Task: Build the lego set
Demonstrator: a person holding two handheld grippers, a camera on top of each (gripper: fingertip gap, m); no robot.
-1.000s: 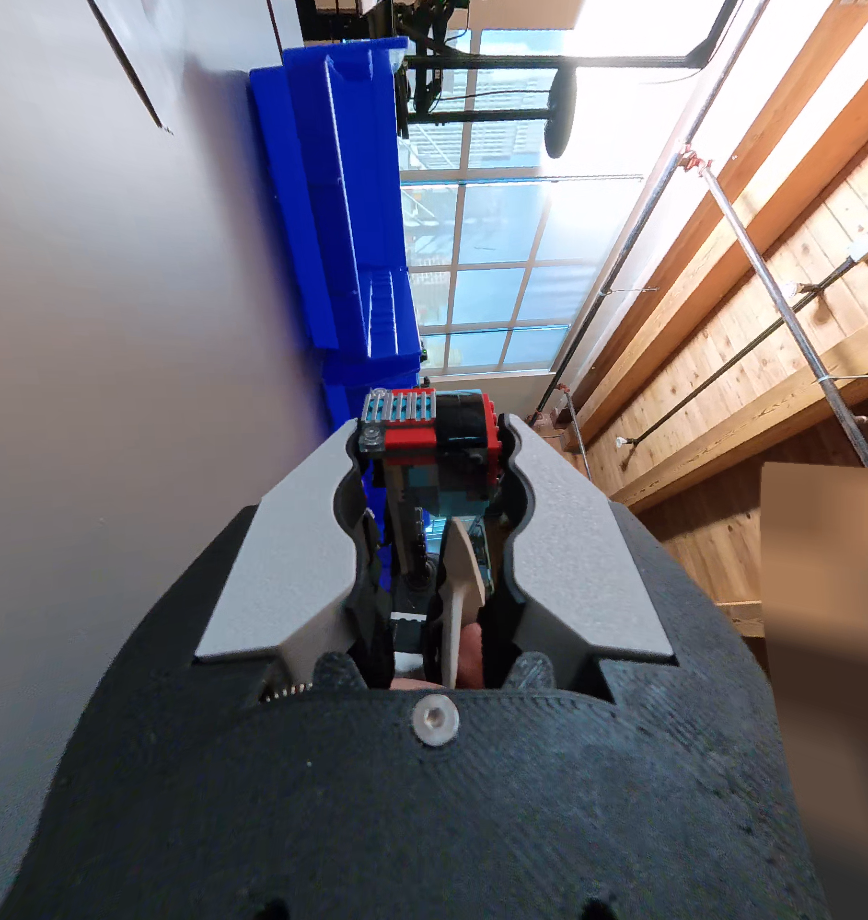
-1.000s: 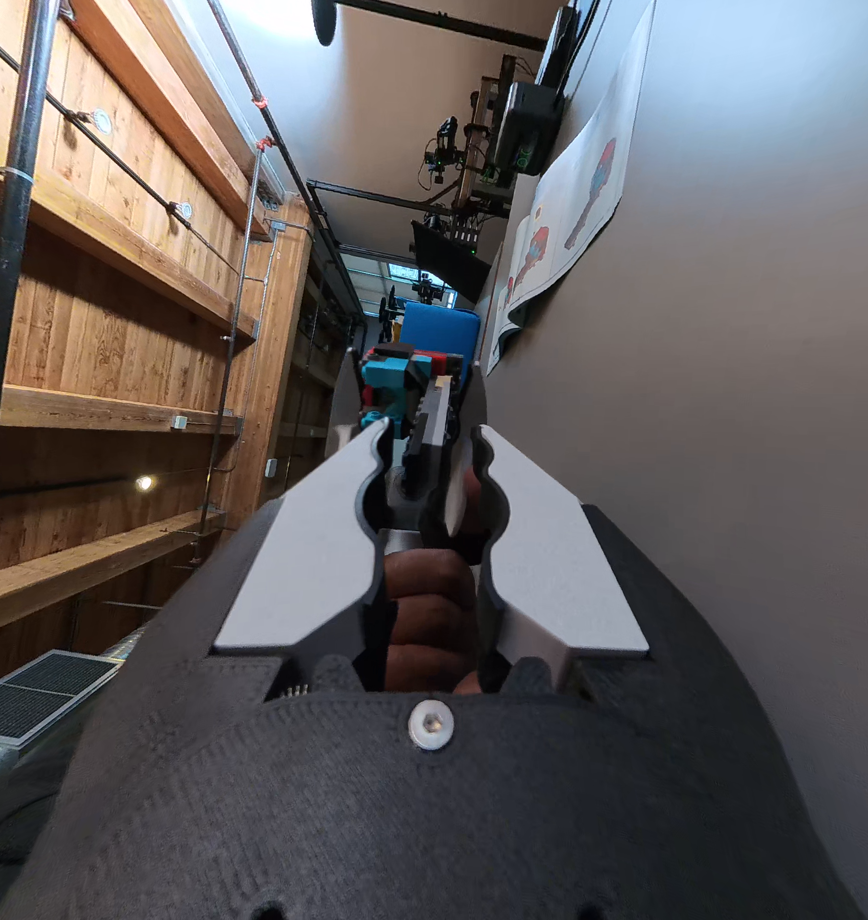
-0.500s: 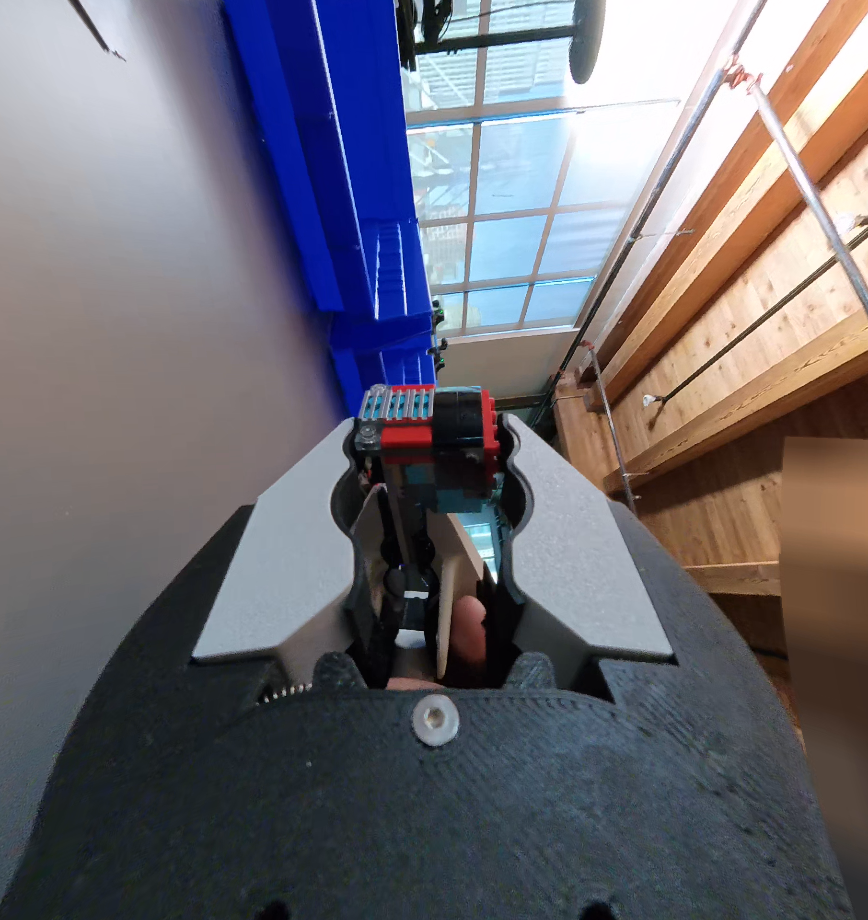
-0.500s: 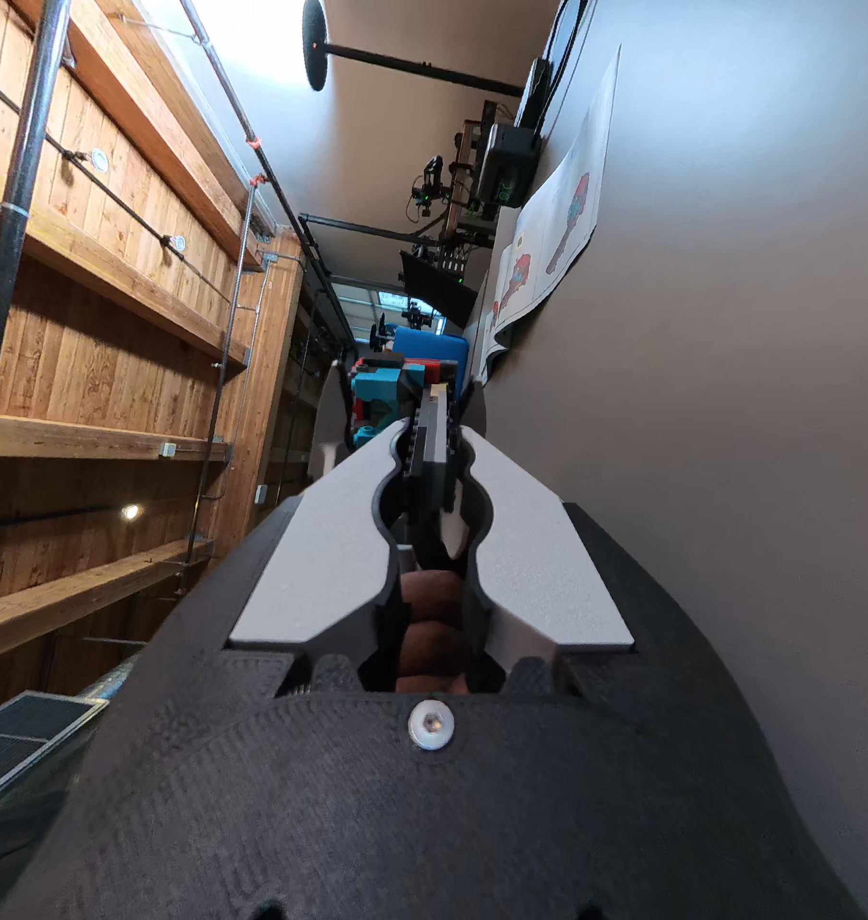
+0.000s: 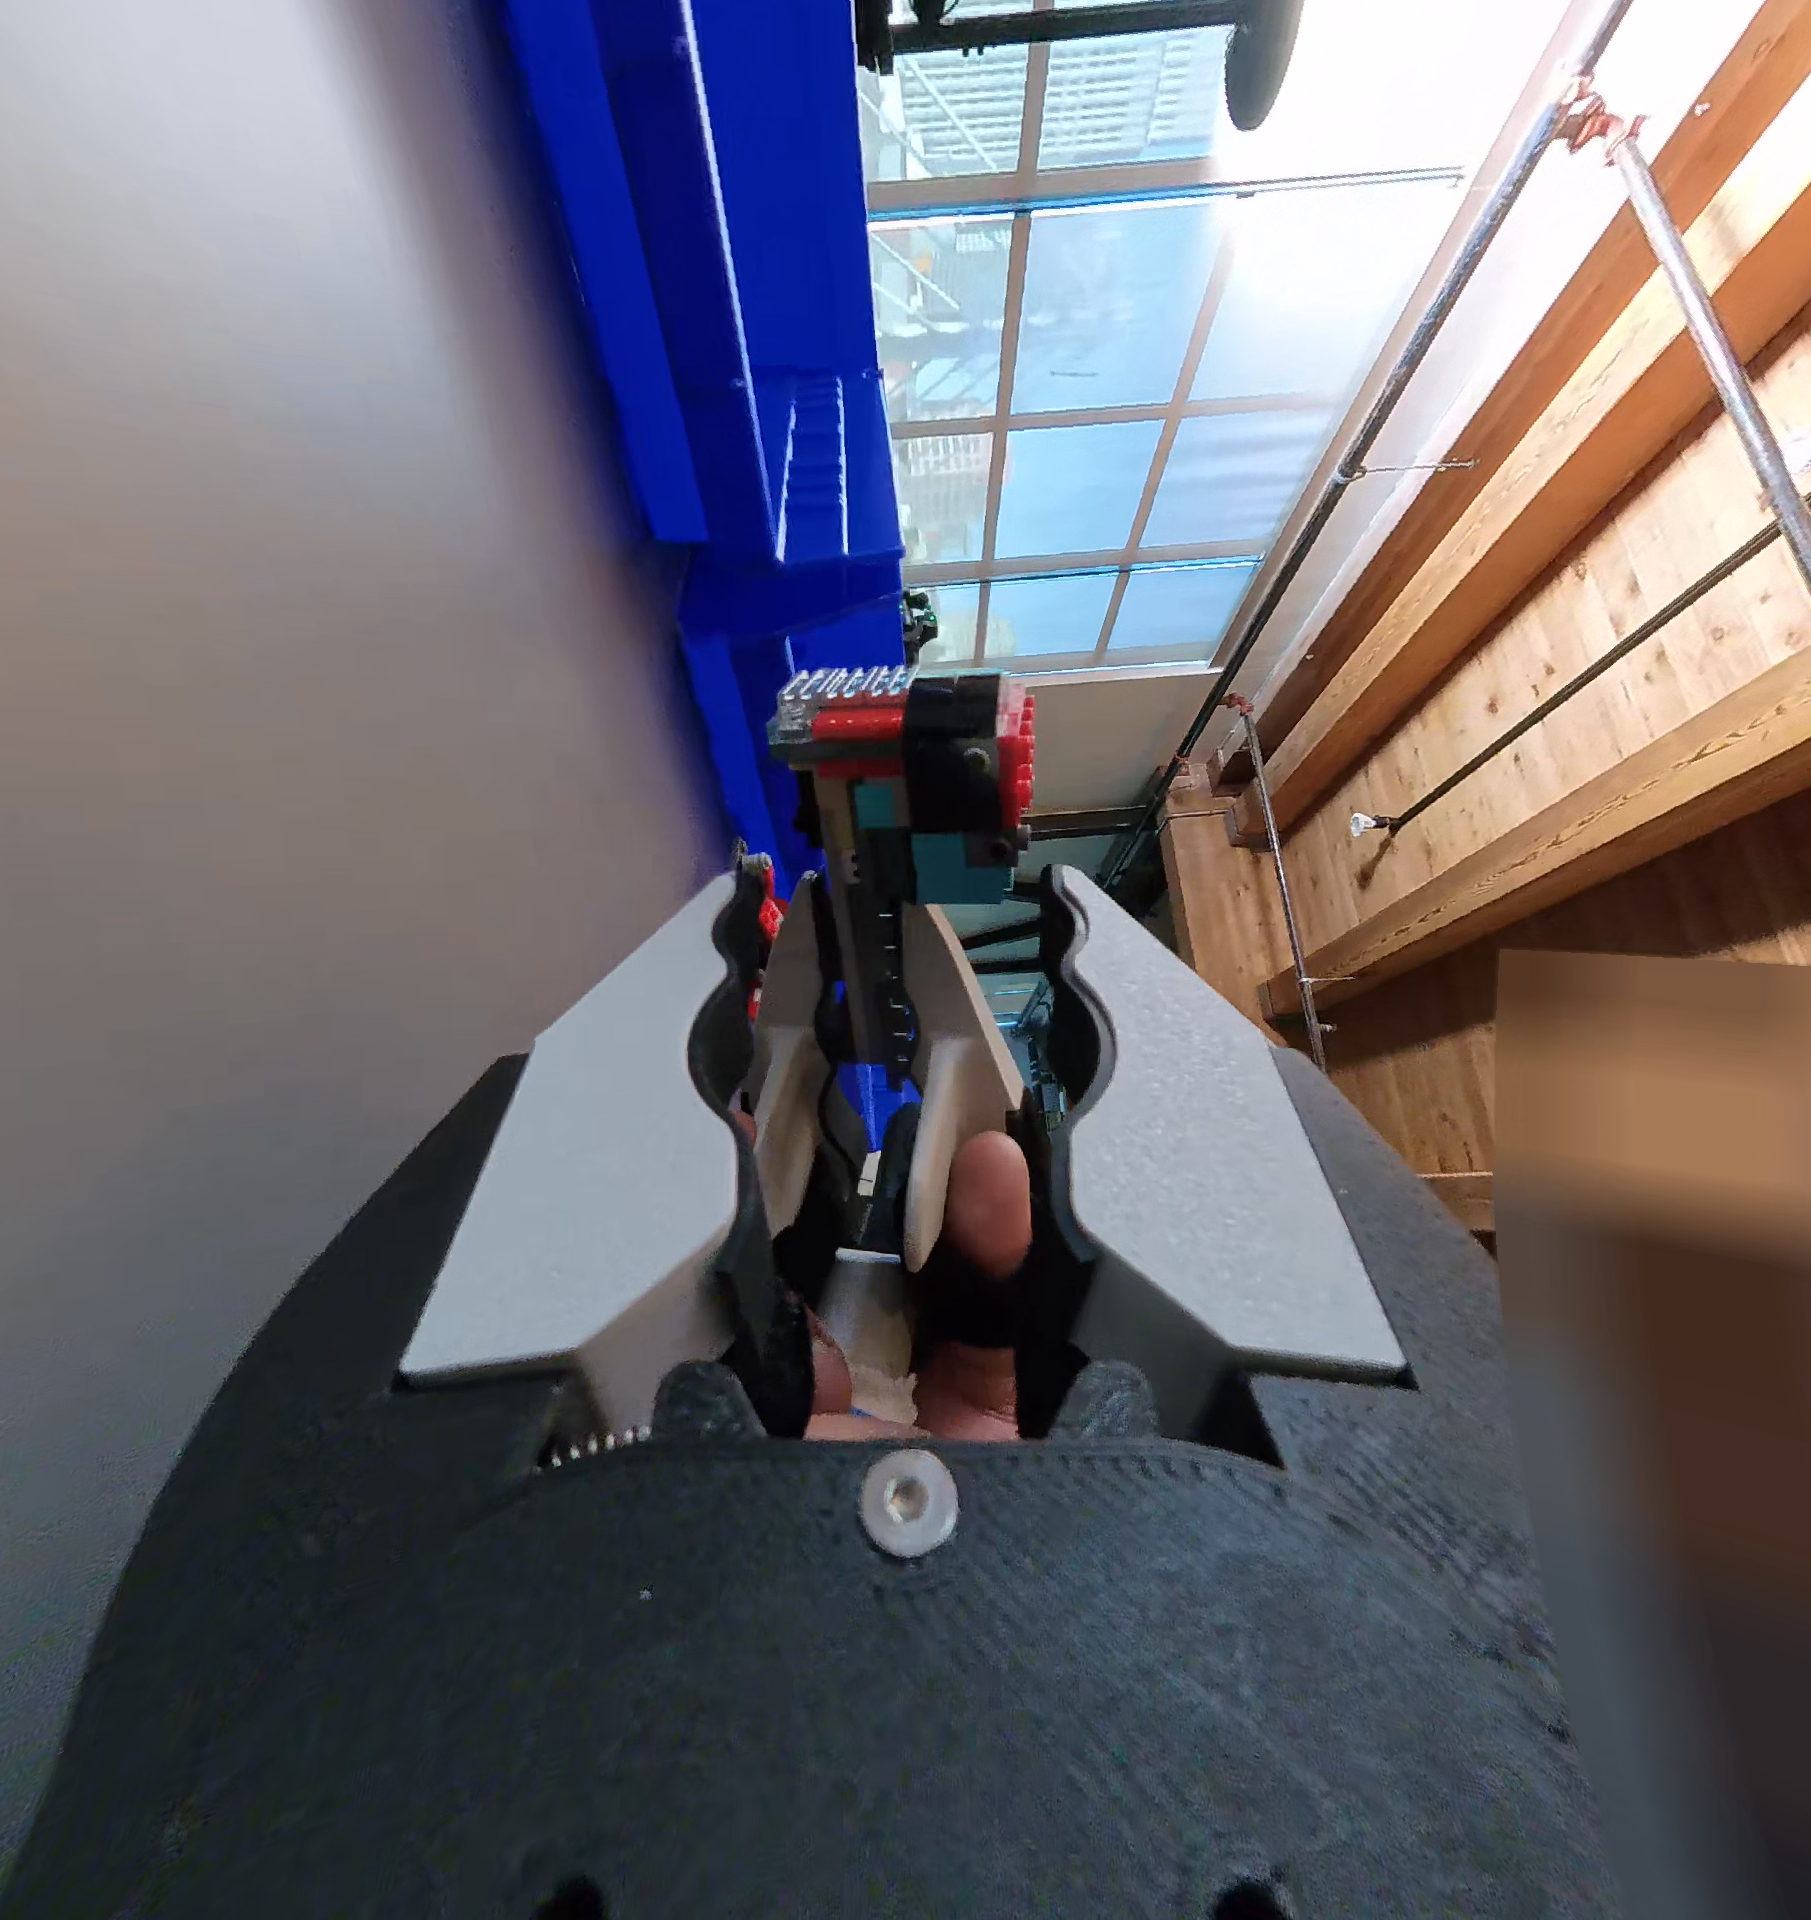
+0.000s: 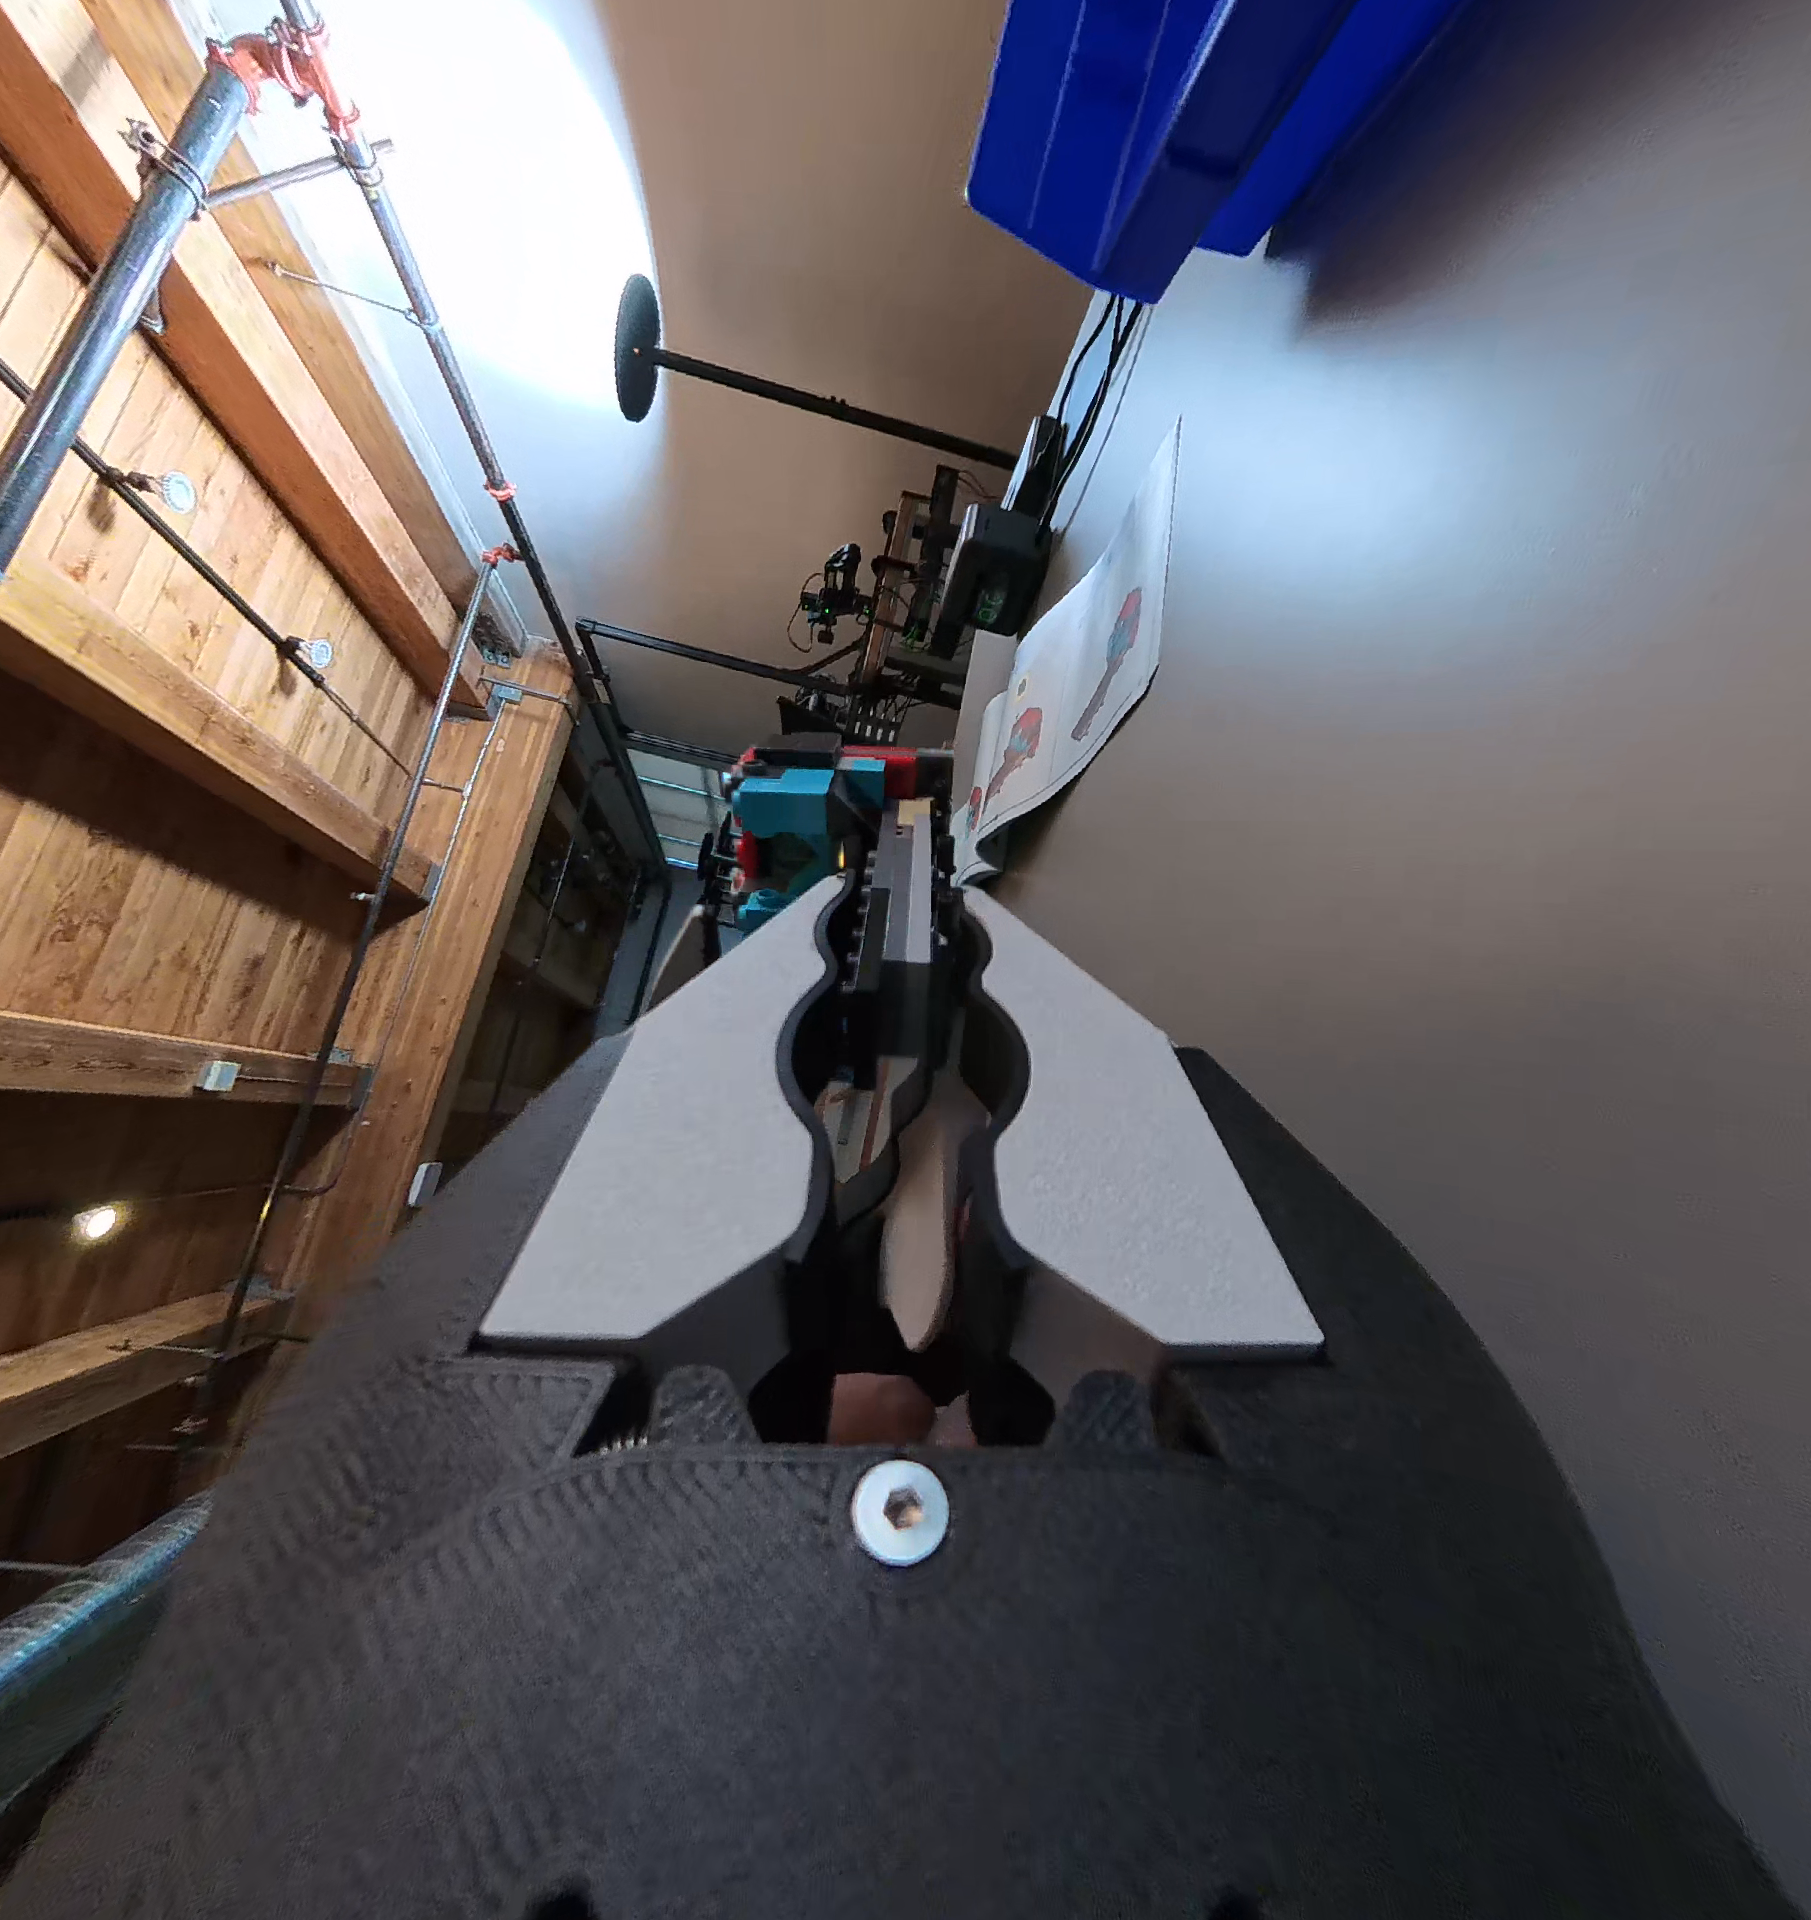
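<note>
The lego model [image 5: 911, 790] has a red, black and teal head on a long grey and black stem. In the left wrist view its head stands just beyond the tips of my left gripper [image 5: 890, 894], whose jaws are apart and touch nothing. Between them the right gripper's pale fingers [image 5: 792, 997] pinch the stem. In the right wrist view my right gripper [image 6: 903, 904] is shut on the stem, and the model's head [image 6: 828, 810] sticks out past its tips. A gloved hand shows behind the fingers in both views.
Both views are turned sideways. The grey table [image 5: 257, 623] carries blue bins [image 5: 735, 312], which also show in the right wrist view [image 6: 1140, 125]. An open instruction booklet [image 6: 1077, 686] and black equipment [image 6: 984, 582] lie farther along the table. Wooden beams and pipes are overhead.
The right gripper has closed tightly on the model's stem. The model's head has moved out from between the left gripper's fingers to beyond their tips. The right view has swung toward the blue bins.
</note>
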